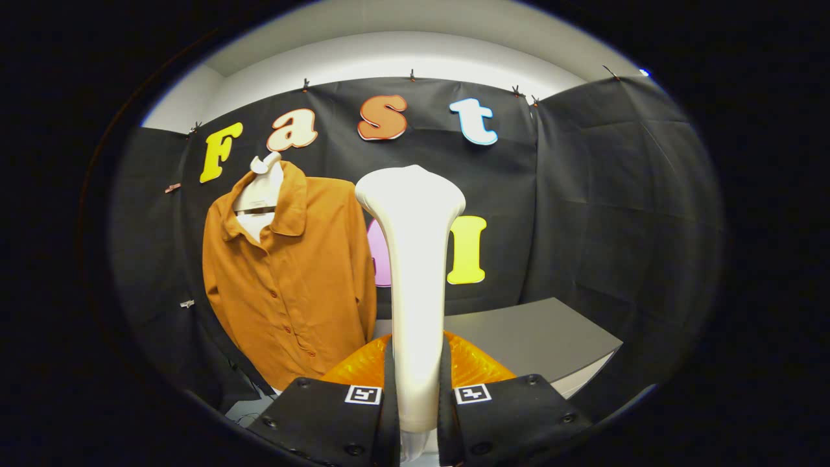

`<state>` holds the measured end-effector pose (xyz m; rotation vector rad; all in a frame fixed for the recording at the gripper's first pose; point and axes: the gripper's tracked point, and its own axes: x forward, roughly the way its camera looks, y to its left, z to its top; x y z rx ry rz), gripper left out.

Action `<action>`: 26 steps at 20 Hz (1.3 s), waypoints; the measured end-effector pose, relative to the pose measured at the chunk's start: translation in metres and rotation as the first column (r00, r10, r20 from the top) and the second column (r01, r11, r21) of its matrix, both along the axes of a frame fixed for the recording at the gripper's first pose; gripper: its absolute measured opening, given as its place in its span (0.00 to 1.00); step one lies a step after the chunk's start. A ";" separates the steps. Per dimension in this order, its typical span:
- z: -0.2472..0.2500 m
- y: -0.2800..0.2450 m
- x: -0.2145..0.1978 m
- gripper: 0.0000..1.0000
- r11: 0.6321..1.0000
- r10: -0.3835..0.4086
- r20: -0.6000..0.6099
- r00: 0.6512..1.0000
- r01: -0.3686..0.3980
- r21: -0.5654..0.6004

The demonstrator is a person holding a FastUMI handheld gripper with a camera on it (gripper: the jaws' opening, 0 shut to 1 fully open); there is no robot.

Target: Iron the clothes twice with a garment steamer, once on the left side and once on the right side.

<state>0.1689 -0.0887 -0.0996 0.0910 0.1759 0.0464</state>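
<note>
My gripper is shut on the white handle of the garment steamer, which stands upright between the fingers and widens to a flat head at its top. An orange translucent part of the steamer bulges out just ahead of the fingers on both sides of the handle. An orange-brown buttoned shirt hangs on a white hanger against the booth wall, beyond the fingers and to the left of the steamer. The steamer head is apart from the shirt, to the right of its shoulder.
A grey table lies beyond the fingers to the right of the steamer, its front corner pointing right. Black cloth walls close the booth behind and on the right side. Small clips hold the cloth left of the shirt.
</note>
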 end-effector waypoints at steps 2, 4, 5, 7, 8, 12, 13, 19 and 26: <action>0.007 0.028 -0.003 0.26 1.000 0.023 0.029 0.999 -0.022 -0.012; 0.007 0.053 -0.003 0.26 0.999 0.039 0.043 0.998 -0.038 -0.023; 0.007 0.064 -0.002 0.26 0.999 0.043 0.048 0.998 -0.042 -0.023; 0.006 0.085 0.002 0.26 0.999 0.046 0.053 0.998 -0.045 -0.013; 0.005 0.094 0.006 0.26 0.999 0.044 0.059 0.997 -0.044 -0.008; -0.006 0.120 0.024 0.26 1.000 0.026 0.061 0.998 -0.026 -0.009; -0.009 0.125 0.030 0.26 1.000 0.024 0.059 0.998 -0.024 -0.014; -0.040 0.144 0.066 0.26 0.999 -0.004 0.042 0.999 0.006 -0.046; -0.074 0.155 0.099 0.26 0.996 -0.026 0.010 1.000 0.027 -0.085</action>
